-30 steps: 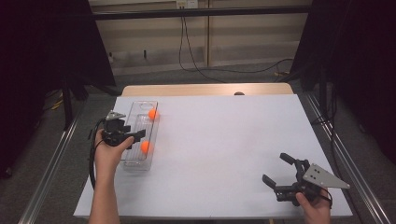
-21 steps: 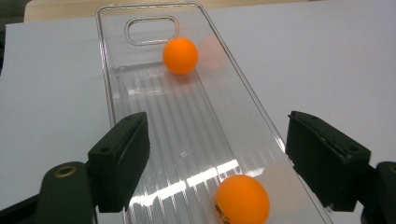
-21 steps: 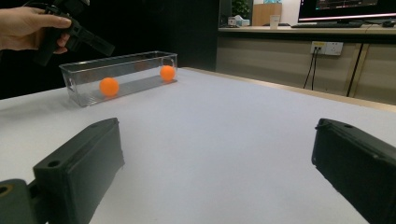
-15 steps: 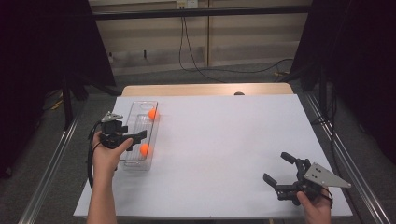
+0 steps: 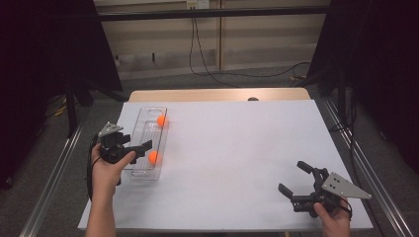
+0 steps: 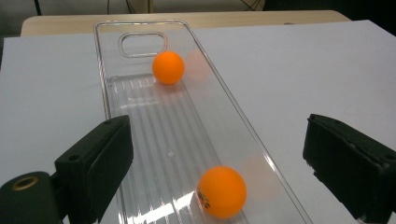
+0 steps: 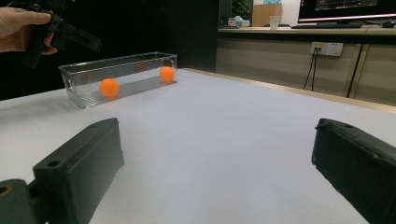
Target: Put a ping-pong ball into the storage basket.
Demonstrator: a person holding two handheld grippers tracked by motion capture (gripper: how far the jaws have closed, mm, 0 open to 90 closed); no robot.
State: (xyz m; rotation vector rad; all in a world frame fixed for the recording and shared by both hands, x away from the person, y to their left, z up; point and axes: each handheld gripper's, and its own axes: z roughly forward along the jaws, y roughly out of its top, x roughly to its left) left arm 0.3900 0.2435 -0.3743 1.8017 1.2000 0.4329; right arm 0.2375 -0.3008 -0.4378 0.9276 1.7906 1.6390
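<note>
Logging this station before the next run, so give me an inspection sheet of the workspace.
Surface: white table sheet, wooden edge at far side.
Job's things: clear plastic tray; two orange balls inside, far ball, near ball.
Clutter: nothing seen.
Grippers: left tool over tray, jaws just opened, near ball lies free below; right tool open, nothing between jaws.
Cables: black cable at left tool; cables on floor beyond.
Surroundings: dark curtains, wall socket.
</note>
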